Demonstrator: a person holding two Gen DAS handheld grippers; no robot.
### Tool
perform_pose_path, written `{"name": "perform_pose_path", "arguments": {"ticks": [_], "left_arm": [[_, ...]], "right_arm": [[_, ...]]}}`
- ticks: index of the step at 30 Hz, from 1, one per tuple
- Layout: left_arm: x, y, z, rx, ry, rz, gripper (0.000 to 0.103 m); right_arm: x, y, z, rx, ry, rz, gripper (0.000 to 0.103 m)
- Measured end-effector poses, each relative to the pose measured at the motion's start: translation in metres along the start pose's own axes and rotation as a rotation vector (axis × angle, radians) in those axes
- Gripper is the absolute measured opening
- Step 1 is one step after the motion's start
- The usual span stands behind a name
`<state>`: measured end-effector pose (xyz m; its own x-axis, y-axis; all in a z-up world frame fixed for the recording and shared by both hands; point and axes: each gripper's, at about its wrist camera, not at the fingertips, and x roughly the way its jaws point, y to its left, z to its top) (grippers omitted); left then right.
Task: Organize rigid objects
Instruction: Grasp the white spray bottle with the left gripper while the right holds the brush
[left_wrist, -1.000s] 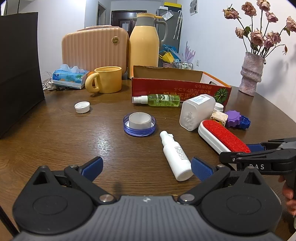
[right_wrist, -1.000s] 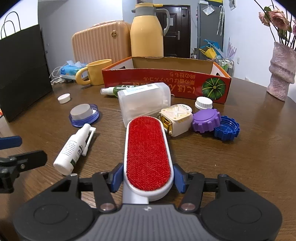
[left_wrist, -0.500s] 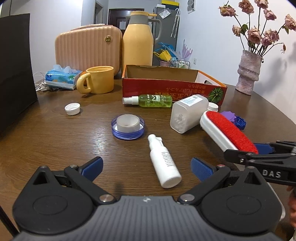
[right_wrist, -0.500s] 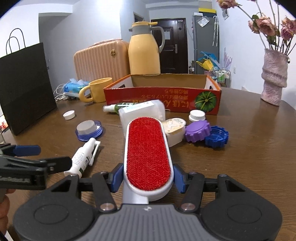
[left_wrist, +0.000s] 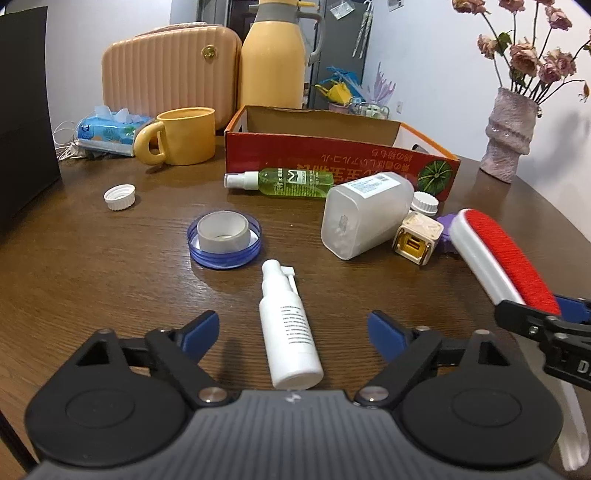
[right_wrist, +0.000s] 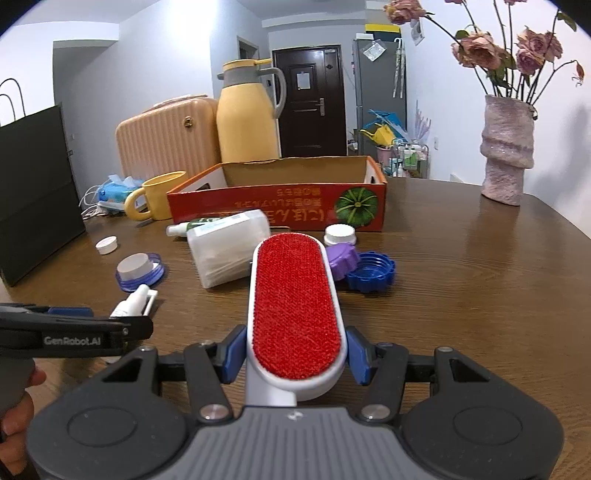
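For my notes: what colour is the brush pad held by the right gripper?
Red, on a white body; the brush shows best in the right wrist view.

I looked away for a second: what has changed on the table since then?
The right gripper, still shut on the red-faced white lint brush, has lifted it off the table. The open left gripper has centred on the white plastic spray bottle, which lies untouched. Everything else on the table stayed put.

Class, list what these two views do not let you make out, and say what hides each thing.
- Box floor: both views, hidden by its front wall.
- Brush handle: right view, under the right gripper; left view, cut off at the frame edge.
- Green bottle: right view, mostly behind the white container.
- White bottle label: left view, print too small.
- Beige cube: left view only; brush covers it in right view.
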<state>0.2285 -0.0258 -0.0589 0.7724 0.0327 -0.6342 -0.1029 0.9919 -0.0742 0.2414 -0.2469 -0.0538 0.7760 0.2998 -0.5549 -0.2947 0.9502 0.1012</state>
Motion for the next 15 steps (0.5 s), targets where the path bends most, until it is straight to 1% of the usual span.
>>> {"name": "perform_pose_path", "arguments": {"ticks": [3,7,9,10,12,13,14,15], "left_arm": [[0.005,-0.002,0.000,-0.008,0.008,0.018,0.088],[0.010,-0.003,0.001,-0.015,0.021,0.045,0.076],[0.013,-0.004,0.002,-0.020,0.034,0.048,0.068],[0.014,-0.003,0.002,-0.022,0.039,0.048,0.061],[0.016,-0.003,0.001,-0.025,0.047,0.047,0.054],[0.015,-0.003,0.001,-0.022,0.042,0.054,0.047],[0.014,-0.003,0.001,-0.023,0.041,0.053,0.037],[0.014,-0.002,0.000,-0.025,0.043,0.046,0.032]], "right_arm": [[-0.001,-0.003,-0.001,0.004,-0.003,-0.005,0.055],[-0.002,-0.005,-0.002,0.007,-0.005,-0.004,0.055],[-0.003,-0.005,-0.002,0.007,-0.007,-0.004,0.055],[-0.003,-0.004,-0.002,0.007,-0.008,-0.004,0.055],[-0.004,-0.003,-0.002,0.006,-0.010,-0.005,0.055],[-0.004,-0.003,-0.002,0.005,-0.010,-0.006,0.055],[-0.005,-0.003,-0.002,0.005,-0.010,-0.006,0.055],[-0.005,-0.003,-0.002,0.004,-0.010,-0.006,0.055]]}}
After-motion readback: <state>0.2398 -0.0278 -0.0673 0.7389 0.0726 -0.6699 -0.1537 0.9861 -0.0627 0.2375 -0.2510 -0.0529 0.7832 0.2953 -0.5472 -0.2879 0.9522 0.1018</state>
